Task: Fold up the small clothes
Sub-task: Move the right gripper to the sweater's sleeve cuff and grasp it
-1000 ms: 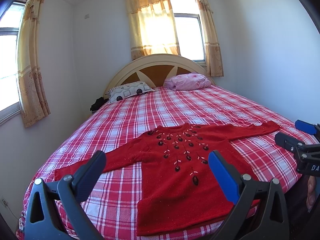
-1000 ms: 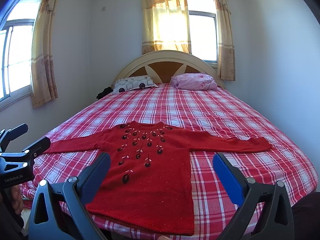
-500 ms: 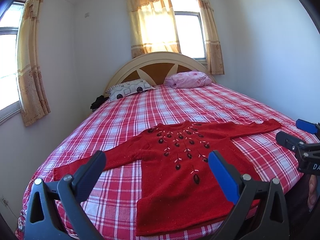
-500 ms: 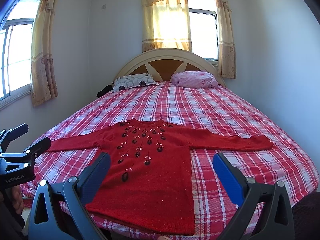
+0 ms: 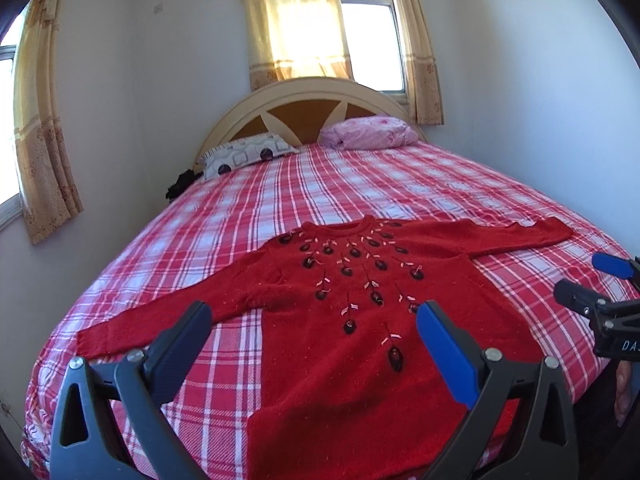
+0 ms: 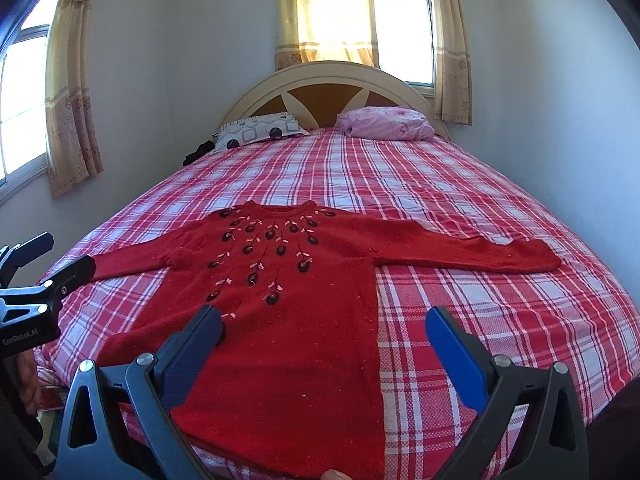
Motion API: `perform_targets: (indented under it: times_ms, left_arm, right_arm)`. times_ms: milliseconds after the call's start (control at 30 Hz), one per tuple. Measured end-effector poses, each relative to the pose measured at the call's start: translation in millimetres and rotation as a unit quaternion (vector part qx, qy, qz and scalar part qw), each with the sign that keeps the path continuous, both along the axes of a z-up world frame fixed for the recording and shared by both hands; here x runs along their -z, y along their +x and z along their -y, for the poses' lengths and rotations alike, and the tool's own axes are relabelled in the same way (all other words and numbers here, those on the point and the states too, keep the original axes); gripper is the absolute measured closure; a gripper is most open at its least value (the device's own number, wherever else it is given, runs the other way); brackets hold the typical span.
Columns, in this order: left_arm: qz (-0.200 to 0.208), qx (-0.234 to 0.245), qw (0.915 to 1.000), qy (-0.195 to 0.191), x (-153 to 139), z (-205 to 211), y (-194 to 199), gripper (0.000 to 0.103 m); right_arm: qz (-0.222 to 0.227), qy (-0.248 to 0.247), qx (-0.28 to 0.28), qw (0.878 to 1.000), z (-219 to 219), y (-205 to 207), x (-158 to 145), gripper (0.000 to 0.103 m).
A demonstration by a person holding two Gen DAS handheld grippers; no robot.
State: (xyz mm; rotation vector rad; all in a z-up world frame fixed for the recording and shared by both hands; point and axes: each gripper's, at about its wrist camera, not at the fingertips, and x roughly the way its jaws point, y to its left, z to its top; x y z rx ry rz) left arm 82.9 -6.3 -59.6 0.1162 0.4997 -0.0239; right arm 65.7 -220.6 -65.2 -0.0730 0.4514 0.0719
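Both tongs gape wide and empty, left tongs (image 5: 312,336) and right tongs (image 6: 324,336) hovering at the hem of the red sweater (image 6: 292,280), spread flat on the bed (image 6: 440,184) just ahead, sleeves out, likely prepped for folding.

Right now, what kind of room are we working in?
A bedroom in a home, most likely. There is a large bed with a curved headboard, two pillows against it, and curtains on the windows.
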Motion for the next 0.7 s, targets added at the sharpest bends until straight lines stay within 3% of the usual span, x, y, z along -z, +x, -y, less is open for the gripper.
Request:
perform_targets:
  times_ms: [300, 700]
  left_arm:
    - [-0.028, -0.019, 0.9983, 0.048, 32, -7, 77, 0.0]
    - [-0.081, -0.052, 0.9942, 0.046, 82, -27, 141, 0.0]
  right_arm:
    - [-0.057, -0.011, 0.084, 0.995, 85, 93, 23, 0.001]
    - [-0.089, 0.091, 0.211, 0.969, 264, 166, 21, 0.001]
